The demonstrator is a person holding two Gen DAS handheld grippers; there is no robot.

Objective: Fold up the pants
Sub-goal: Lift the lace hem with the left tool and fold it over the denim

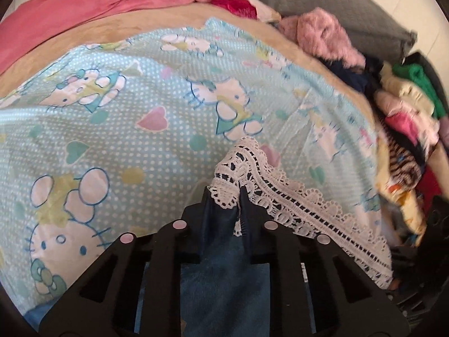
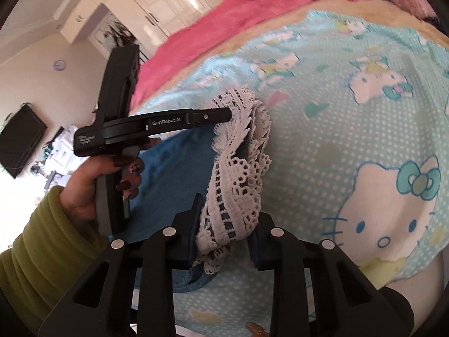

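My left hand-held gripper (image 1: 227, 196) pinches the pants' (image 1: 224, 280) white lace hem (image 1: 280, 193); my right hand-held gripper (image 2: 227, 224) clamps the same lace ahead. Blue fabric between them hides behind the fingers, above the printed blanket (image 1: 126, 129). The clothes pile (image 1: 407, 112) at right is blurred.

Blue pants (image 2: 179, 168) with a white lace hem (image 2: 238, 168), lifted off a pale blue cartoon-print sheet. The soft blue fabric hangs in a sagging span. The lace trim (image 1: 280, 196) is bunched at one end and runs out in a long scalloped band.
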